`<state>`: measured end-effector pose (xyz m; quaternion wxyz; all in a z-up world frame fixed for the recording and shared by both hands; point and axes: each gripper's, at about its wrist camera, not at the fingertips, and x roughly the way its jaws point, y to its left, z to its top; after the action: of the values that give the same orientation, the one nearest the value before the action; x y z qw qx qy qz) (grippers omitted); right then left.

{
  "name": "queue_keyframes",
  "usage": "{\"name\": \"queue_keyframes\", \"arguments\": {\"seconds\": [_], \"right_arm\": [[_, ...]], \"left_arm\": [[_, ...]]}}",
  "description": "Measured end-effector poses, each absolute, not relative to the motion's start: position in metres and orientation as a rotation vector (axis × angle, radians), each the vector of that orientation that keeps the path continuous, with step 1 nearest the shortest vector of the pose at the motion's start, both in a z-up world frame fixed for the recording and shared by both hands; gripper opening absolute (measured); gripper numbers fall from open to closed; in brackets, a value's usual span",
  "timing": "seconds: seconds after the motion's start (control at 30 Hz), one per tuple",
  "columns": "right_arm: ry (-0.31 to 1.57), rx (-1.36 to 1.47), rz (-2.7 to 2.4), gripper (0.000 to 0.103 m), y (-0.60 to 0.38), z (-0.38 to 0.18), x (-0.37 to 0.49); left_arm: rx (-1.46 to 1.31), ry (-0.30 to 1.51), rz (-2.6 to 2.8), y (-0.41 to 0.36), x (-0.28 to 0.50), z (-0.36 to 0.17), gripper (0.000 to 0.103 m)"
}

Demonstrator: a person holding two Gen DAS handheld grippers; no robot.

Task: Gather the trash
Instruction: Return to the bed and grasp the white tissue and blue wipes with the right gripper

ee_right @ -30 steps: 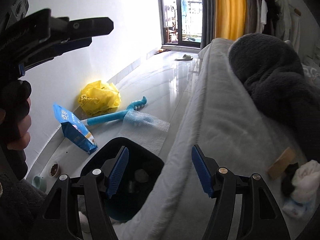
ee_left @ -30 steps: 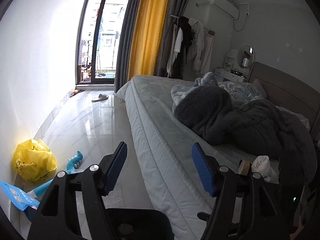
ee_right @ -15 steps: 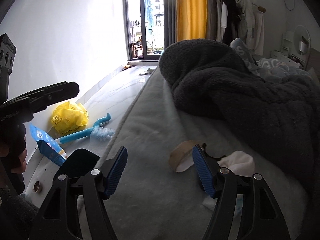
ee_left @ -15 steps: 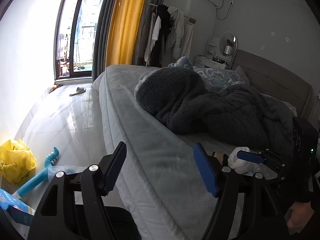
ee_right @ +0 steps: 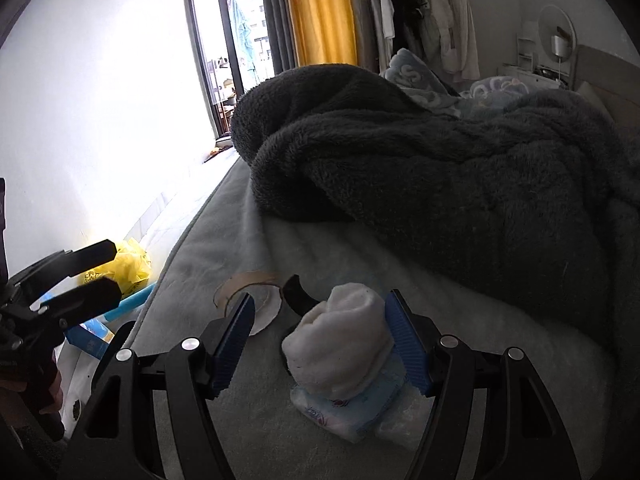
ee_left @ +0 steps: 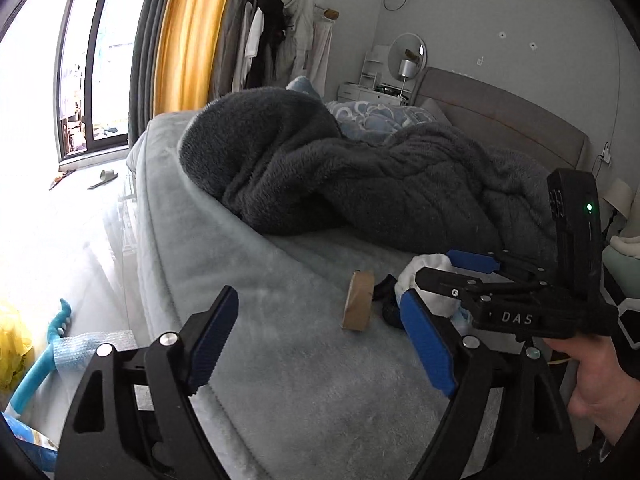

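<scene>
Fingers [ee_right: 236, 344] of the right gripper [ee_right: 320, 340] stand open astride the white wad [ee_right: 340, 344] on the bed [ee_right: 240, 420], right pad just beside it. Left gripper [ee_left: 320, 344], jaws just widened and empty, sits farther off, so the right is nearer.

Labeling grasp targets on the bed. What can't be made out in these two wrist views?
- Blue packet, right wrist view: the white wad sits on it, print too small to read.
- Dark curved item, right wrist view: partly behind the wad, identity unclear.
- Right tool: wad lies against one pad; a real grip can't be confirmed.
- Floor litter, left wrist view: cut by the frame edge and the left tool.
</scene>
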<state>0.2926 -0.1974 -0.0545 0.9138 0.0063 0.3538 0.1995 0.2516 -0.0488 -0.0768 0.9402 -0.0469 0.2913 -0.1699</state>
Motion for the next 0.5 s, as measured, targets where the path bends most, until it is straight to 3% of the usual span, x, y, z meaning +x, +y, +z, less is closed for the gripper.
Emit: {"name": "queue_keyframes", "arguments": {"seconds": [0.17, 0.5], "right_arm": [[0.766, 0.036, 0.408, 0.068, -0.205, -0.064, 0.299], [0.797, 0.077, 0.413, 0.041, -0.224, -0.069, 0.303]], "left_arm": [[-0.128, 0.618, -0.391, -0.061, 0.26, -0.088, 0.088], [-0.129, 0.637, -0.432, -0.086, 0.274, -0.105, 0.09]]}}
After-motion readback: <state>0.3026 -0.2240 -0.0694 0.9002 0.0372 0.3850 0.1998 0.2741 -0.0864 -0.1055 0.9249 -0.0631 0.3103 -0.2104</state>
